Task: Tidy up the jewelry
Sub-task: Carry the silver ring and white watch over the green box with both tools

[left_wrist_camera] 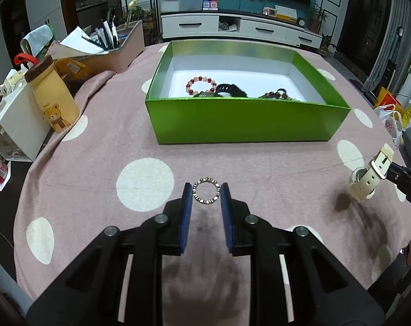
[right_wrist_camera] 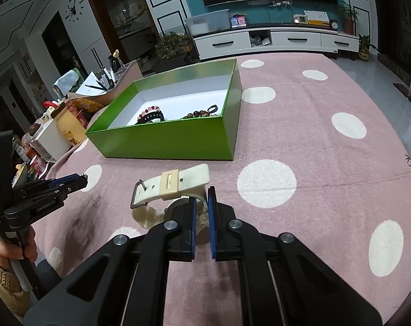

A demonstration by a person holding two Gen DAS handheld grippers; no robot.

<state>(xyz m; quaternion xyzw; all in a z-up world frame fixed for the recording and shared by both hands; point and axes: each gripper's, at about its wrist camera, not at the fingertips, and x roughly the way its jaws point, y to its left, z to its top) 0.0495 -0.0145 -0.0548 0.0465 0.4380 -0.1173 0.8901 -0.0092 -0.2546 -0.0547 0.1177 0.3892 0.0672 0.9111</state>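
Observation:
My left gripper [left_wrist_camera: 206,194] is shut on a small silver beaded ring [left_wrist_camera: 206,194], held between its blue pads above the pink dotted tablecloth. My right gripper [right_wrist_camera: 202,203] is shut on the strap of a cream white watch [right_wrist_camera: 178,182], lifted off the cloth; the same watch [left_wrist_camera: 368,176] hangs at the right edge of the left wrist view. Ahead stands an open green box [left_wrist_camera: 246,121] with a white inside, holding a red and pale bead bracelet [left_wrist_camera: 201,84], a black band [left_wrist_camera: 230,89] and a brown bead bracelet [left_wrist_camera: 276,95]. From the right wrist view the left gripper [right_wrist_camera: 82,180] shows at the far left.
A yellow bear bottle [left_wrist_camera: 53,95], a white container [left_wrist_camera: 15,127] and a pink tray of pens and papers [left_wrist_camera: 116,51] crowd the table's left side. A plastic bag [left_wrist_camera: 392,122] sits off the right edge. A person's hand [right_wrist_camera: 12,247] holds the left gripper's handle.

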